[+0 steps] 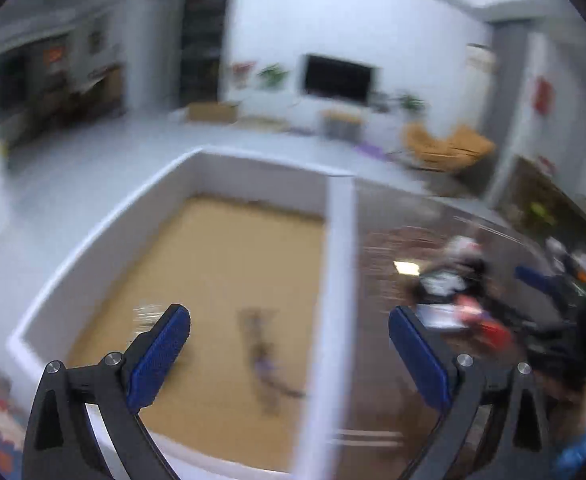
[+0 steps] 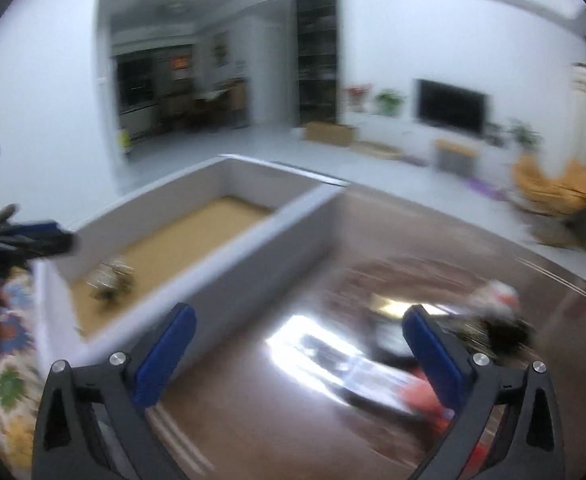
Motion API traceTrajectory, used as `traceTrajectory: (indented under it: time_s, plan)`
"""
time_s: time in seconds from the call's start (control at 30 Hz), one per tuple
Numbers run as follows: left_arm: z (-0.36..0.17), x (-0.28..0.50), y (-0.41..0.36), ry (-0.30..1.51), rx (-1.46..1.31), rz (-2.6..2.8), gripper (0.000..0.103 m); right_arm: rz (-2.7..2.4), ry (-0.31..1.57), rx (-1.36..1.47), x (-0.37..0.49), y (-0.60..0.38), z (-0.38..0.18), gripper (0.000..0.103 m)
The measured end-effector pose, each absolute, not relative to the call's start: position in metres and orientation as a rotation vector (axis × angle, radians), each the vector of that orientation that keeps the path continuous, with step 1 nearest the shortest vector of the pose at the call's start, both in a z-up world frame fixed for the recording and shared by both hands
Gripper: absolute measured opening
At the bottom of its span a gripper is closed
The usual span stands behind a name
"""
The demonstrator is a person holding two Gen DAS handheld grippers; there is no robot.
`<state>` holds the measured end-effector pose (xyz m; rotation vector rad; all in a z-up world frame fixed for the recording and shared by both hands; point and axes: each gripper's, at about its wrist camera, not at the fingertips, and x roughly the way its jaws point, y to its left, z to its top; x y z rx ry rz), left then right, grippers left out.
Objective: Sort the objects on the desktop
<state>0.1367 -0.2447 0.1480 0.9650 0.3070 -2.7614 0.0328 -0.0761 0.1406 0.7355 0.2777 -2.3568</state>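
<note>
Both views are motion-blurred. A white-walled box with a tan floor [image 1: 213, 248] sits on the dark brown table; it also shows in the right wrist view [image 2: 221, 256]. A small dark object [image 1: 265, 356] lies on its floor, seen too from the right [image 2: 113, 280]. My left gripper [image 1: 289, 356] is open and empty above the box's right wall. My right gripper [image 2: 299, 356] is open and empty above the table, over a pile of desktop objects [image 2: 373, 364]. The pile also shows in the left wrist view [image 1: 453, 292], with the right gripper [image 1: 553, 300] beside it.
The left gripper [image 2: 33, 236] shows at the left edge of the right wrist view. A colourful patterned cloth [image 2: 9, 368] lies left of the box. Behind the table is a room with a TV [image 1: 337, 78] and an orange chair [image 1: 445, 144].
</note>
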Motion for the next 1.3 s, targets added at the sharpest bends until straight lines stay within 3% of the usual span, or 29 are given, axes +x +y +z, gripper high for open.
traceTrajectory:
  time_s: [0.17, 0.4, 0.7, 0.83, 1.3]
  plan:
    - [0.136, 0.125, -0.143, 0.308, 1.13, -2.941, 0.102, -2.56, 0.264, 0.961, 0.017, 0.05, 0.105, 0.103]
    - [0.029, 0.064, -0.073, 0.262, 1.456, -2.813, 0.102, -2.684, 0.208, 1.305, -0.015, 0.164, 0.04, 0.103]
    - [-0.006, 0.023, -0.059, 0.074, 1.462, -2.766, 0.102, -2.705, 0.146, 1.386, -0.042, 0.196, 0.008, 0.103]
    - [-0.012, 0.019, -0.06, 0.072, 1.468, -2.763, 0.102, -2.711, 0.065, 1.397, -0.043, 0.207, 0.004, 0.103]
    - [-0.021, 0.011, -0.059, 0.014, 1.426, -2.771, 0.103, -2.719, 0.086, 1.398, -0.039, 0.195, -0.001, 0.103]
